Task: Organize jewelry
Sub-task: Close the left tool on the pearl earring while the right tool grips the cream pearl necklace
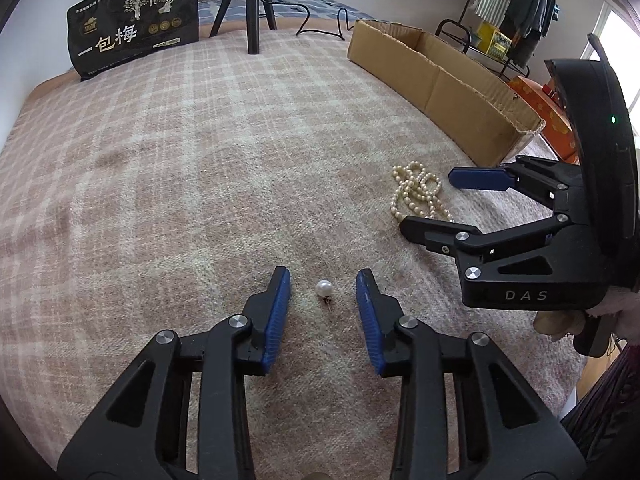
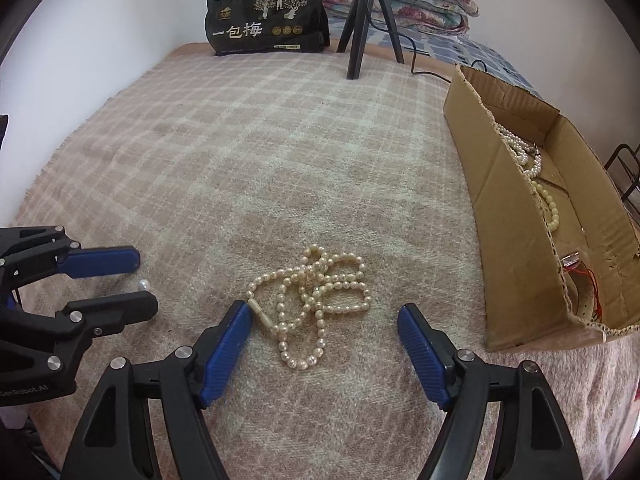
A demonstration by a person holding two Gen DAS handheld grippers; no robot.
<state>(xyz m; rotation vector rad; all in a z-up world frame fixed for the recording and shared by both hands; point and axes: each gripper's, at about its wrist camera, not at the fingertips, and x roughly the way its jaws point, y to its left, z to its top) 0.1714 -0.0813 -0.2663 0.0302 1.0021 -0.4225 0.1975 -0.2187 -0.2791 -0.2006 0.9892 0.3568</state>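
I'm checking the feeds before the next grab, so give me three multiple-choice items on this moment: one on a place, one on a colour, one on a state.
1. Where does the pearl earring lie?
A. in the cardboard box
B. on the blanket between the left gripper's fingers
C. on the black bag

2. What colour are the gripper pads?
A. red
B. green
C. blue

3. How does the right gripper stand to the loose pearl necklace?
A. open, nothing held
B. shut on it
C. lifting it over the box

Answers:
1. B, the left wrist view shows it on the plaid blanket, untouched, in the gap of the left gripper.
2. C, every pad in both views is blue.
3. A, the fingers are spread wide and the necklace lies heaped on the blanket, beside the cardboard box.
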